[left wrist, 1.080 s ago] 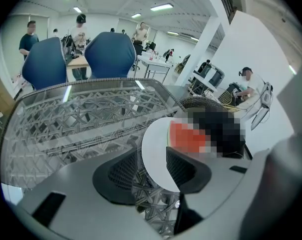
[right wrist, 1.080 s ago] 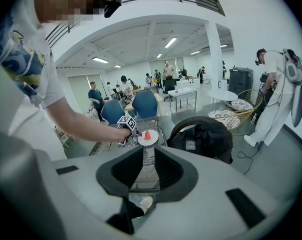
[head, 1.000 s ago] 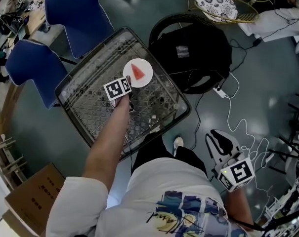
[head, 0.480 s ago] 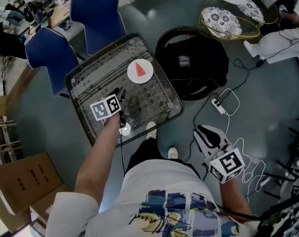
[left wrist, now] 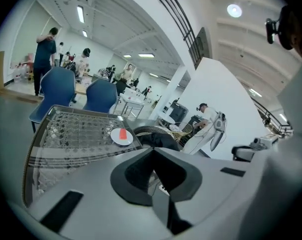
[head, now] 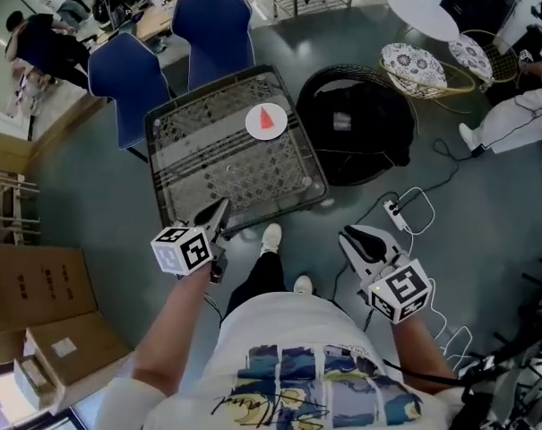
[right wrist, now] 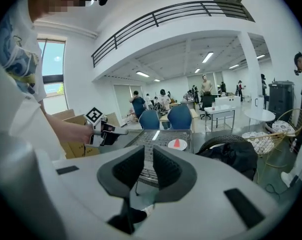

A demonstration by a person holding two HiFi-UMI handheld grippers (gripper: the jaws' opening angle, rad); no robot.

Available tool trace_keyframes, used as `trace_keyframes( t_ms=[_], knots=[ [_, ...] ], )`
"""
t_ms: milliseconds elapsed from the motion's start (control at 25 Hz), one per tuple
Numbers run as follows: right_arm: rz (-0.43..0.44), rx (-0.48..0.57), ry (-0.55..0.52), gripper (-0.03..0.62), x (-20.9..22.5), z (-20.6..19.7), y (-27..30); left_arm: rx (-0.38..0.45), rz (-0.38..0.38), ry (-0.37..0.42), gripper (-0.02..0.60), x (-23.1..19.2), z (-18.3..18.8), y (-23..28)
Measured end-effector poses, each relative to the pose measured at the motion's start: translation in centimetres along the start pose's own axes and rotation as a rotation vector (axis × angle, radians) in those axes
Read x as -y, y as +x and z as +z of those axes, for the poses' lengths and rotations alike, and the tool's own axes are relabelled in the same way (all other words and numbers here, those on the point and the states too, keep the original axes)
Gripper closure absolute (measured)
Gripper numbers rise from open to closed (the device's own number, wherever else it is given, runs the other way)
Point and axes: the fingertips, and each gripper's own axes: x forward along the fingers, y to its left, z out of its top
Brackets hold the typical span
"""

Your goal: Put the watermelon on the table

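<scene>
A red watermelon slice (head: 267, 119) lies on a small white plate (head: 254, 128) near the far right corner of the square glass-and-wire table (head: 217, 164). My left gripper (head: 222, 204) hangs off the table's near edge, pulled back from the plate; its jaws are shut with nothing between them. The left gripper view shows the closed tips (left wrist: 153, 151) with the slice (left wrist: 123, 133) far beyond. My right gripper (head: 347, 236) is held low at my right over the floor. Its jaws (right wrist: 147, 156) stand a narrow gap apart and are empty. The slice (right wrist: 176, 143) is distant.
Two blue chairs (head: 127, 88) stand behind the table. A black bag on a round chair (head: 356, 124) sits to its right. A power strip with a white cable (head: 396, 211) lies on the floor. Cardboard boxes (head: 29, 285) are at left; people are at the back.
The left gripper has drawn back from beside the plate to off the table's near edge, and its jaws have shut empty. The right gripper has drifted up and left.
</scene>
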Motion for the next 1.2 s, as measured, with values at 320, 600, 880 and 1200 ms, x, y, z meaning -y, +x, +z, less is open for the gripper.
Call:
trace_keyframes(
  t_ms=[320,600,880,1200],
  knots=[
    [0.110,0.026,-0.095,0.545,-4.8,1.2,-3.2,0.004,-0.182,0.230,0.572,13.2,-3.5,-8.8],
    [0.130,0.032,-0.135,0.554,-7.4,1.1,-5.2,0.014,-0.321,0.217,0.572,20.1,-4.4,-12.2],
    [0.153,0.062,-0.168,0.557,-10.7,1.8,-6.4,0.044,-0.298,0.329,0.572,21.8,-3.9,-15.0],
    [0.178,0.059,-0.215,0.563,-12.0,2.1,-6.5,0.054,-0.342,0.284,0.572,23.1,-4.7,-15.1]
  ],
)
